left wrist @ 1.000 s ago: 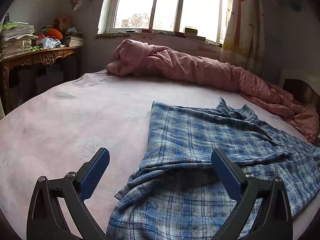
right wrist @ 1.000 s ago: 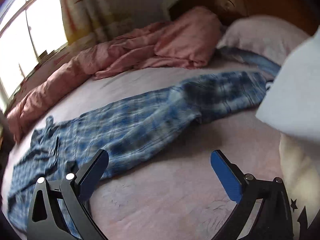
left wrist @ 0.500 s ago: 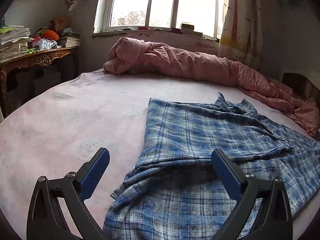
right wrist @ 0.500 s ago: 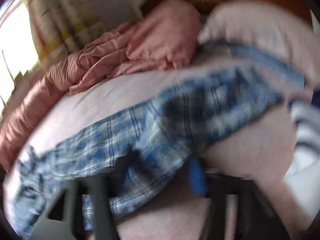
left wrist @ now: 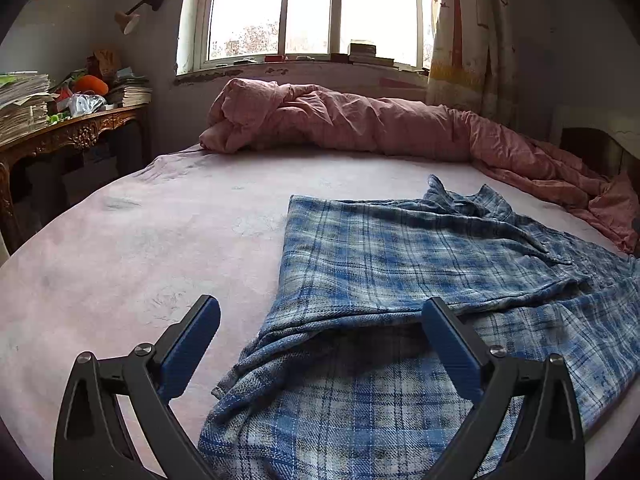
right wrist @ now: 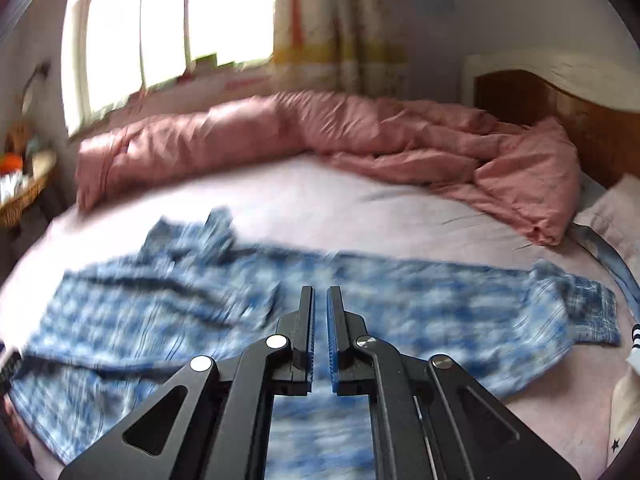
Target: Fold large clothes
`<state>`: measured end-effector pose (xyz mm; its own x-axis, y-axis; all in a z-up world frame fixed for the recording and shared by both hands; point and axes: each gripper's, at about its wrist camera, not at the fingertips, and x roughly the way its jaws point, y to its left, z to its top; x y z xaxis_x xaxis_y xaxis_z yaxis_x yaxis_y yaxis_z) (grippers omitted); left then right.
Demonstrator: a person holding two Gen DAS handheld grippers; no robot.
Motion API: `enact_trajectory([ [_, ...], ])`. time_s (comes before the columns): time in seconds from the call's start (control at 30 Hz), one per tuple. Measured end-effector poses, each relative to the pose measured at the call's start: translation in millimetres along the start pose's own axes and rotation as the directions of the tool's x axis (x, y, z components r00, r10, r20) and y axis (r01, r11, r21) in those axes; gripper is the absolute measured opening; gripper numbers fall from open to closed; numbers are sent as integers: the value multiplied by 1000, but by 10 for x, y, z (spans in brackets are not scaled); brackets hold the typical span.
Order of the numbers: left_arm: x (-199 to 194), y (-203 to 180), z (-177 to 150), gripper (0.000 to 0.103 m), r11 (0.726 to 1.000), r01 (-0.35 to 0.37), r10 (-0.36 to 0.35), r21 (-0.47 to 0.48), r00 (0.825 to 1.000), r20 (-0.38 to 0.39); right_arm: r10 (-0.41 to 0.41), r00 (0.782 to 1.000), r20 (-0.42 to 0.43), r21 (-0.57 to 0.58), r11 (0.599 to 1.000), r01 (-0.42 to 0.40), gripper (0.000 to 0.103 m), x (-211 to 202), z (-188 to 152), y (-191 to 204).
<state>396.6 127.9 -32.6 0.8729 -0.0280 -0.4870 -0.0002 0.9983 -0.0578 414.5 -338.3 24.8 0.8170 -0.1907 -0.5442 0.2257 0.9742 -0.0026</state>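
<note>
A blue plaid shirt point(left wrist: 400, 264) lies spread and rumpled on the pink bed sheet point(left wrist: 140, 248). My left gripper point(left wrist: 320, 316) is open above the shirt's near folded edge, fingers apart on either side of it. In the right wrist view the shirt point(right wrist: 160, 312) lies stretched across the bed, blurred by motion, with one sleeve point(right wrist: 576, 308) reaching right. My right gripper point(right wrist: 320, 296) hovers over the shirt's middle with its jaws nearly together, a thin gap between them and nothing visible in it.
A rumpled pink duvet point(left wrist: 360, 120) lies along the far side under the window point(left wrist: 320, 8). A carved wooden table point(left wrist: 60, 140) with stacked papers stands left. A wooden headboard point(right wrist: 560, 112) and a pillow point(right wrist: 616, 208) are at the right.
My right gripper has shut from wide open and swung left over the middle of the shirt. The left gripper stays open and has barely moved.
</note>
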Motion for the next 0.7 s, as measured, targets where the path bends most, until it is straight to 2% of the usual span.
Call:
enact_trajectory([
  [0.07, -5, 8, -1, 100, 1000, 0, 0, -3, 1000, 2, 7, 1000, -4, 15, 1000, -7, 8, 30, -135, 114],
  [0.2, 2, -8, -1, 100, 1000, -1, 1, 7, 1000, -5, -28, 999, -17, 89, 996, 29, 11, 54, -384, -101],
  [0.23, 9, -14, -1, 100, 1000, -2, 2, 11, 1000, -7, -46, 999, -29, 99, 994, 49, 20, 91, -428, -185],
  [0.27, 11, -21, -2, 100, 1000, -2, 2, 15, 1000, -8, -72, 997, -43, 102, 992, 76, 50, 117, -469, -300],
  [0.33, 7, -28, 0, 100, 1000, -3, 3, 19, 1000, -4, -118, 993, -15, 119, 986, 119, 86, 88, -517, -532],
  [0.4, -2, -28, 3, 100, 1000, -5, 5, 21, 1000, -1, -217, 975, 52, 167, 964, 205, 86, -8, -564, -809],
  [0.47, -14, -34, 6, 100, 1000, -9, 9, 24, 1000, 4, -269, 963, 20, 212, 942, 259, 86, -21, -551, -1038],
  [0.53, -82, -47, 19, 100, 999, -22, 22, 30, 999, 31, -299, 954, -36, 305, 905, 296, 86, -7, -579, -1268],
  [0.6, -269, -107, 34, 100, 998, -43, 37, 53, 994, 105, -365, 925, -102, 378, 846, 375, 86, 3, -642, -1491],
  [0.7, -692, -320, 67, 100, 995, -25, 2, 91, 970, 244, -377, 921, -101, 427, 820, 382, 86, -32, -630, -1754],
])
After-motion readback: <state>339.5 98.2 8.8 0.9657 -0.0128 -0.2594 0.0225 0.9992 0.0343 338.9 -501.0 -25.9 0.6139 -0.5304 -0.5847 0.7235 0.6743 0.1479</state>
